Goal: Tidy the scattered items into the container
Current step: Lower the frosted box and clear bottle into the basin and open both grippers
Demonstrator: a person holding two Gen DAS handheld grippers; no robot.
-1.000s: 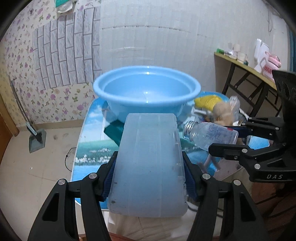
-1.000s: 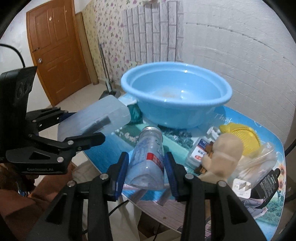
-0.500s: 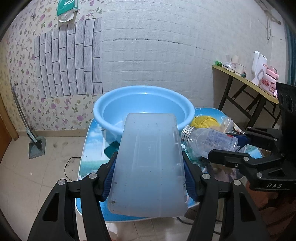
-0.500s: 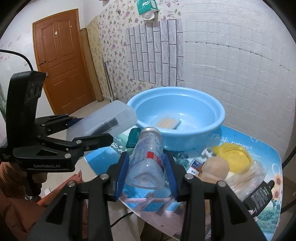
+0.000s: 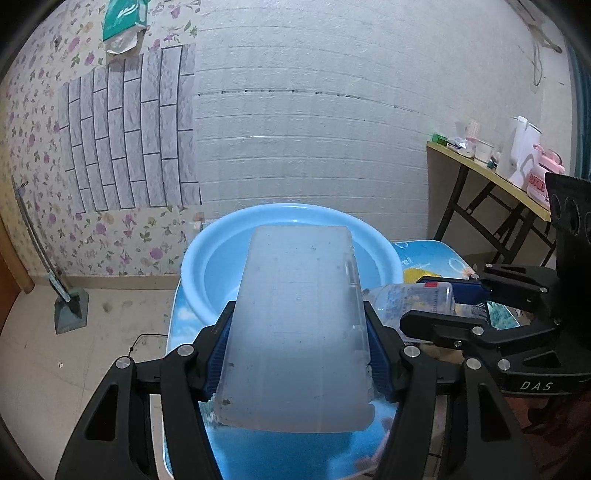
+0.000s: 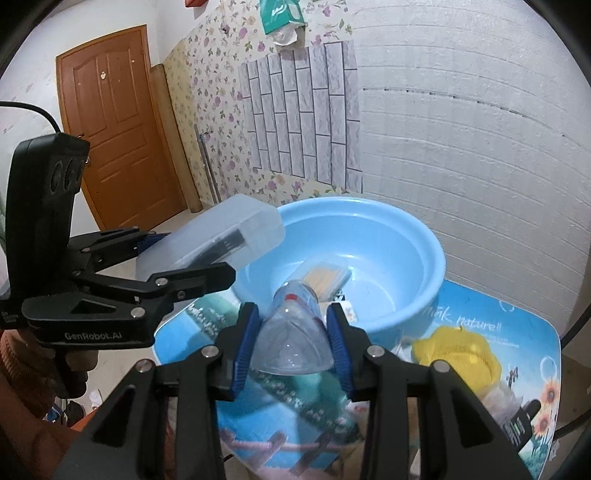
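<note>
The table (image 6: 517,332) is small, its top printed with a blue seaside picture and sunflowers, and it stands close to a white brick-patterned wall. A panel of grey brick wallpaper and flowered paper cover the wall to the left, with a green tissue pack (image 6: 280,16) hung high up. An orange-brown door (image 6: 118,122) closes the far corner, a dustpan (image 5: 70,306) leans at the skirting, and a yellow-topped side table (image 5: 491,173) with a kettle and cups stands to the right.

A light blue plastic basin (image 6: 413,243) sits at the back of the table. Inside it lies a clear packet of pale wooden sticks (image 6: 325,277), with a small white item just beside it. Next to the basin on the table are a yellow scrubber (image 6: 458,354), some crumpled clear plastic and a dark bottle (image 6: 524,421) at the edge.

The left tongs (image 5: 295,354) pinch a frosted translucent plastic box (image 5: 299,325) by its long sides, holding it tilted up in the air over the near rim of the basin. The right tongs (image 6: 291,339) pinch a clear plastic bottle (image 6: 295,332) with a red-striped label, its open neck pointing toward the basin, lifted above the table just short of the rim. Box and bottle hang side by side, close together.
</note>
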